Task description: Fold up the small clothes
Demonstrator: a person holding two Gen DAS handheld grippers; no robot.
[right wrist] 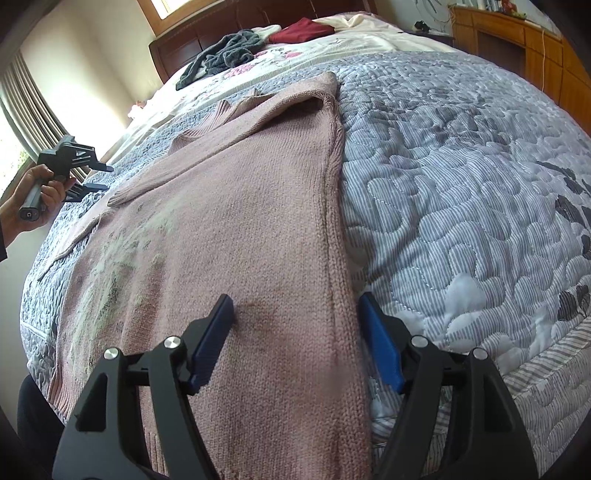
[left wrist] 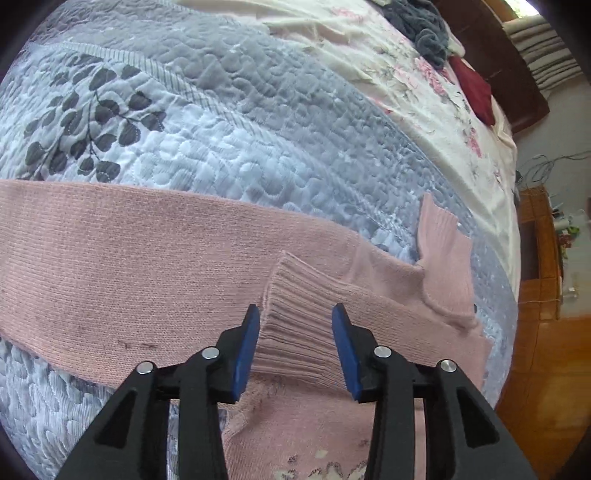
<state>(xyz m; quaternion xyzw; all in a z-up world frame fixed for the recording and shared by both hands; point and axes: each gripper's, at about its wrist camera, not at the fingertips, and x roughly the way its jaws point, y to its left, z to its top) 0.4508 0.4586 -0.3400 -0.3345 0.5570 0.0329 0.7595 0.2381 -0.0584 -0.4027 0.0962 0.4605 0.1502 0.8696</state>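
A pink knitted sweater (right wrist: 236, 236) lies flat on a quilted grey-blue bedspread (right wrist: 443, 184), one side folded in over the body. My right gripper (right wrist: 297, 306) is open, its blue pads straddling the folded right edge near the hem. In the left wrist view the sweater (left wrist: 129, 266) stretches across the frame, and my left gripper (left wrist: 295, 314) stands open with a ribbed sleeve cuff (left wrist: 295, 317) between its pads, not clamped. The right wrist view also catches the left gripper (right wrist: 98, 177) at the far left, held in a hand (right wrist: 33, 199) beside the sleeve.
Near the headboard lie a dark grey garment (right wrist: 225, 55) and a dark red one (right wrist: 303, 31) on a floral sheet (left wrist: 424, 92). A wooden cabinet (right wrist: 517, 40) stands beside the bed. A window with blinds (right wrist: 22, 103) is on the left.
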